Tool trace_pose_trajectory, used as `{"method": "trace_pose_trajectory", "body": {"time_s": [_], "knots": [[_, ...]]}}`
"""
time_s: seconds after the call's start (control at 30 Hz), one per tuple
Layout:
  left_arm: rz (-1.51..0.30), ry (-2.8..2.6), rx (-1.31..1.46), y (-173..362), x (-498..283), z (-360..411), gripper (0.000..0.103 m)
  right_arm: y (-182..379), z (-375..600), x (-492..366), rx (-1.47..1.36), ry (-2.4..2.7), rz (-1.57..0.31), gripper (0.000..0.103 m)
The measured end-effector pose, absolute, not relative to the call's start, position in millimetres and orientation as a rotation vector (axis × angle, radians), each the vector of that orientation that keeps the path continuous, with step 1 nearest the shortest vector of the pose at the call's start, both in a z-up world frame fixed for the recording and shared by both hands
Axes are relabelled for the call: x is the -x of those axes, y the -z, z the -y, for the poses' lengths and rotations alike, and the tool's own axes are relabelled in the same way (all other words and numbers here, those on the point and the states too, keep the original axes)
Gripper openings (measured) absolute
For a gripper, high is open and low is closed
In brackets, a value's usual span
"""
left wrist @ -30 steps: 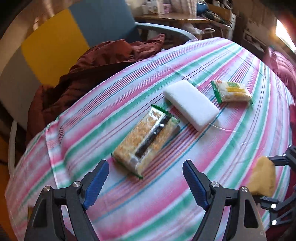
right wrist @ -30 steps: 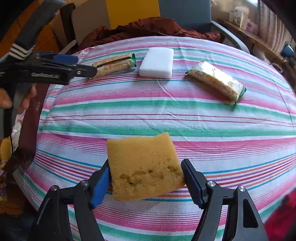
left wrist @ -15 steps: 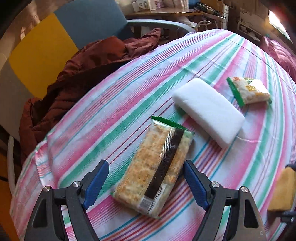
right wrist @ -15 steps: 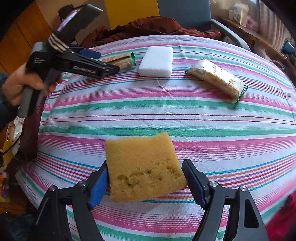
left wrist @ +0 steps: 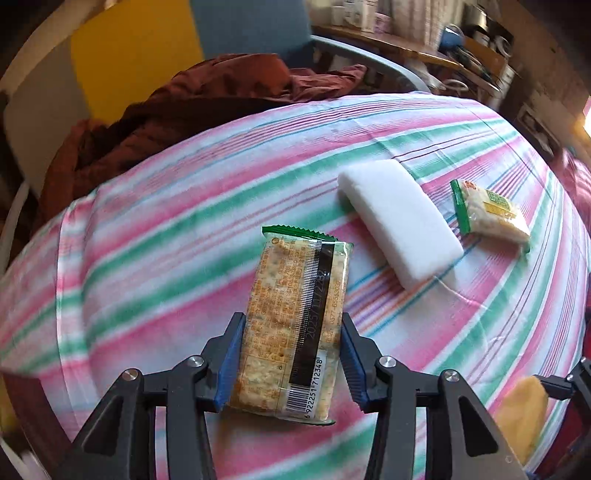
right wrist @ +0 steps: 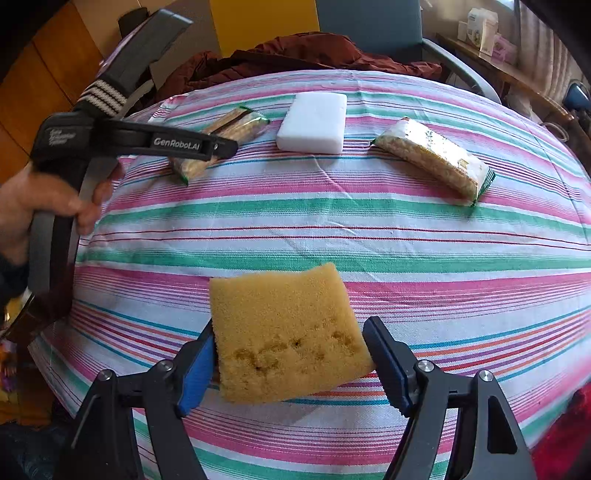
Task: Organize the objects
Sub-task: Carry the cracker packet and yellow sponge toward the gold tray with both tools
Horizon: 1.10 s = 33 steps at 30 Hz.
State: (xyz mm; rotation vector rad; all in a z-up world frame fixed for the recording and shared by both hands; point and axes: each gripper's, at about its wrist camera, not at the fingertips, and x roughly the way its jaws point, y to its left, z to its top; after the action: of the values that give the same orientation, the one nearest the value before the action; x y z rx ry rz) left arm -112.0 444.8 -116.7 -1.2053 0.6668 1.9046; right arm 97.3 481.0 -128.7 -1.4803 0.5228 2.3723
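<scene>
My left gripper (left wrist: 291, 332) is shut on a clear cracker packet (left wrist: 295, 317) with a green end and a black barcode strip; both blue pads press its long sides. From the right wrist view the left gripper (right wrist: 218, 147) reaches over that packet (right wrist: 236, 129) at the table's far left. A white foam block (left wrist: 399, 225) lies just right of it, also in the right wrist view (right wrist: 314, 122). A second cracker packet (left wrist: 487, 214) lies further right (right wrist: 432, 155). My right gripper (right wrist: 288, 354) is shut on a yellow sponge (right wrist: 284, 332), held above the near edge.
The table wears a pink, green and white striped cloth (right wrist: 332, 221). A dark red jacket (left wrist: 177, 107) lies on a blue chair (left wrist: 251, 33) behind the table. A shelf with clutter (left wrist: 424, 40) stands at the back right.
My left gripper moved forward around the cracker packet and closed on it. My right gripper stayed put, holding the sponge.
</scene>
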Motion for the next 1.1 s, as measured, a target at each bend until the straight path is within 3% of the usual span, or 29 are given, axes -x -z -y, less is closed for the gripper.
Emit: {"method": "trace_pose_trajectory", "body": {"time_s": [0.43, 1.1], "knots": [[-0.478, -2.085, 1.155, 115.4, 45.3, -368.7, 0.049, 128.4, -474.9, -91.9, 1.496, -2.367, -0.441, 0.070], [-0.507, -2.105, 1.067, 108.7, 3.8, -334.3, 0.049, 127.1, -466.4, -89.9, 1.490, -2.354, -0.375, 0.069]]}}
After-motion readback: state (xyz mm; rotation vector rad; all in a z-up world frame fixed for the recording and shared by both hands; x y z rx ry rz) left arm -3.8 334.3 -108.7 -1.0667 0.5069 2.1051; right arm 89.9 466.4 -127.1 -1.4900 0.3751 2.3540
